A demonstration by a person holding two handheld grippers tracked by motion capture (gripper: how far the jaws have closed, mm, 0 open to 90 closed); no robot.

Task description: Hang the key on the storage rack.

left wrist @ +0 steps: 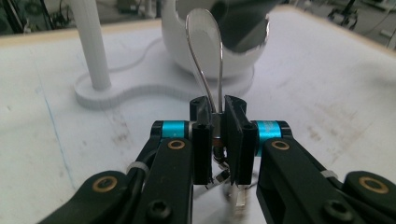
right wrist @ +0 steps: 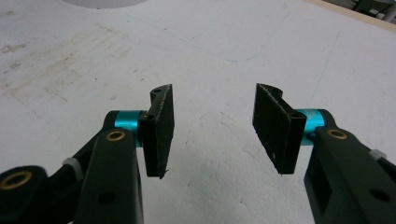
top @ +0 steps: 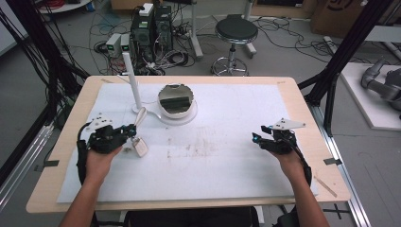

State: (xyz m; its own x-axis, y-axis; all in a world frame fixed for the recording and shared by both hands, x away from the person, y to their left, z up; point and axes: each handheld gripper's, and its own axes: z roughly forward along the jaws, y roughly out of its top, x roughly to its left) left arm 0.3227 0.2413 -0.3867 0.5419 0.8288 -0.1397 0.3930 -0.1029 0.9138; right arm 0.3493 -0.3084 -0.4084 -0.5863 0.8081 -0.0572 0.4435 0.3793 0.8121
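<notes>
The bench [top: 283, 94] is seen from above, looking forward and down; its white sheet [right wrist: 233, 42] is viewed closely, low along each gripper.

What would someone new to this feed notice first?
Probably the left tongs, shut on a thin wire loop with a white tag hanging from it at the table's left. Behind stands a white bowl beside a white post. The right tongs hover open over bare sheet.

A: Is the light good?
B: Yes, even and bright from above, with soft shadows under the right gripper [right wrist: 212, 135].
A: Any blur?
B: The spoon [left wrist: 204, 42] glares, and near parts look soft
</notes>
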